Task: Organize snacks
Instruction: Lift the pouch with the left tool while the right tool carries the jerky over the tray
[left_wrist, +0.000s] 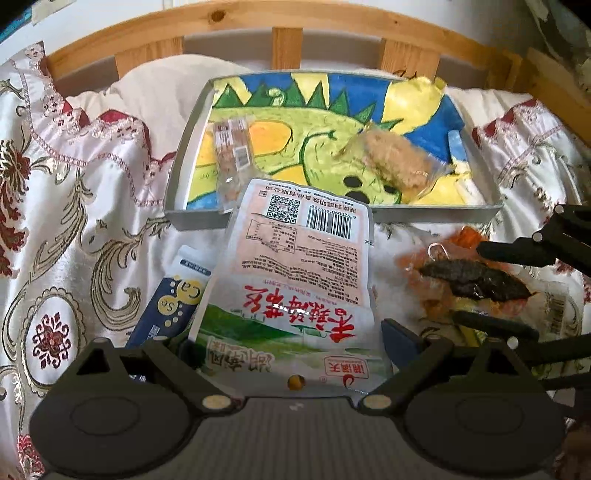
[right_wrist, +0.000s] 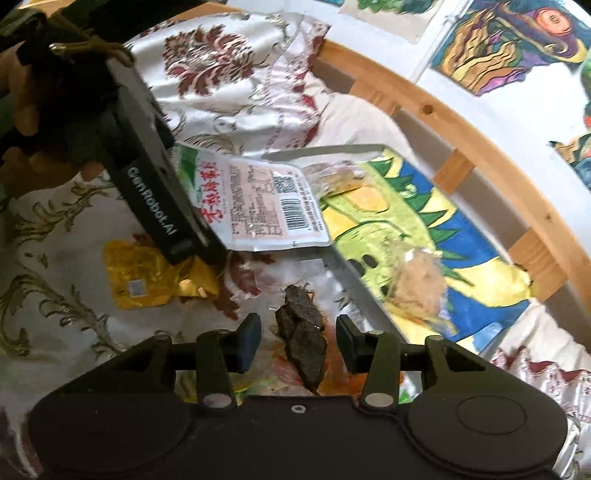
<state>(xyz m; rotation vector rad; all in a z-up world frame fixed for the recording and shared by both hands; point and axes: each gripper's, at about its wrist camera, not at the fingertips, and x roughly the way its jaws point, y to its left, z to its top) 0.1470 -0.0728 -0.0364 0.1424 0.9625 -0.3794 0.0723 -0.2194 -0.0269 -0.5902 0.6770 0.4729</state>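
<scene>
Left hand-held gripper (left_wrist: 291, 350) gripping pink packet (left_wrist: 295, 258), overhanging tray (left_wrist: 177, 162) edge

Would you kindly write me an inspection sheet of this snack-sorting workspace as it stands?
Surface: bed with patterned cover.
Job's things: tray holds two wrapped snacks; pink packet held above its near rim; clear packet of dark jerky outside the tray.
Clutter: blue packet, yellow wrapper on the cover.
Grippers: left gripper shut on the pink packet; right gripper straddles the jerky packet, grip unclear.
Cables: nothing seen.
Surroundings: wooden bed rail, drawings on the wall.
</scene>
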